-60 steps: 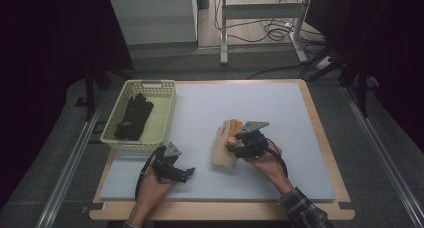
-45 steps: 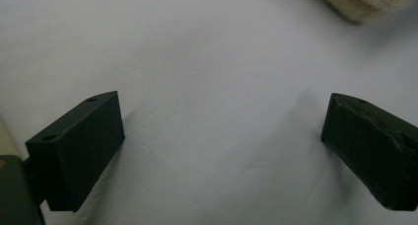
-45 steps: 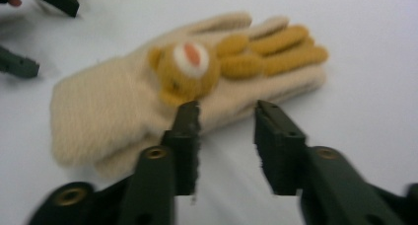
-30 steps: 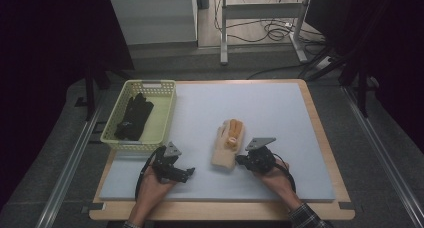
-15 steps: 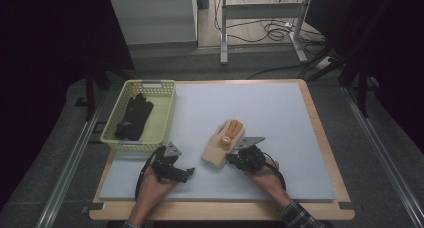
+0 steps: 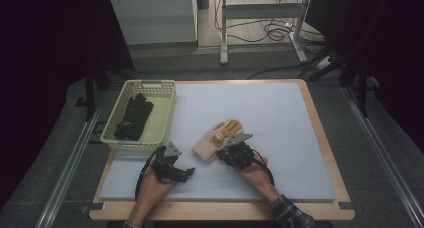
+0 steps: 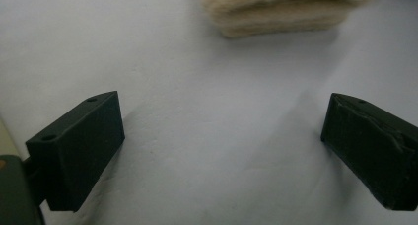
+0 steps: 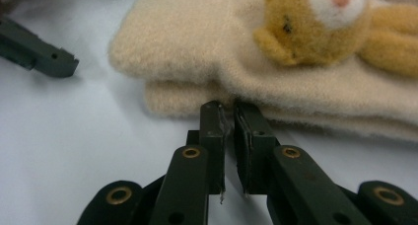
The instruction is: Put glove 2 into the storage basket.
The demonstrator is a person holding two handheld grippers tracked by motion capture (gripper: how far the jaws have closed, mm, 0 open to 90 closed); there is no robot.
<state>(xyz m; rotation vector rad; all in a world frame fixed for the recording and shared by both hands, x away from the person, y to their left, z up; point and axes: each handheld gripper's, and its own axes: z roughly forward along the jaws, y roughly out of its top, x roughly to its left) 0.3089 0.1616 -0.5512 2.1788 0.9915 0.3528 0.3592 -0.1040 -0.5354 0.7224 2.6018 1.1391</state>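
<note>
- Beside the yellow basket (image 6: 165, 113), on the pale counter (image 6: 280, 118), lies the thing I am after: a pair of cream gloves (image 6: 212, 143) stacked one on the other, with a small orange bear face sewn on the top one.
- My right claw (image 8: 226, 111) sits at the near edge of the stack, its jaws pressed almost together with only a slit between them, tips touching the fleece. I cannot tell whether any fabric is truly caught.
- My left claw (image 7: 217, 136) rests on the counter between the basket and the gloves, jaws spread wide, holding nothing, with the cuff end of the stack just ahead of it.
- As I judge it, the step in hand is taking hold of the gloves. To do it well I should bite both layers at once, low on the edge, or the top glove may slide off the lower one. The left claw could pin or pinch the cuff end to steady it.
- Count: two cream gloves here, one basket, and one dark bundle (image 6: 134, 117) inside it, likely gloves too, though I cannot tell how many.
</note>
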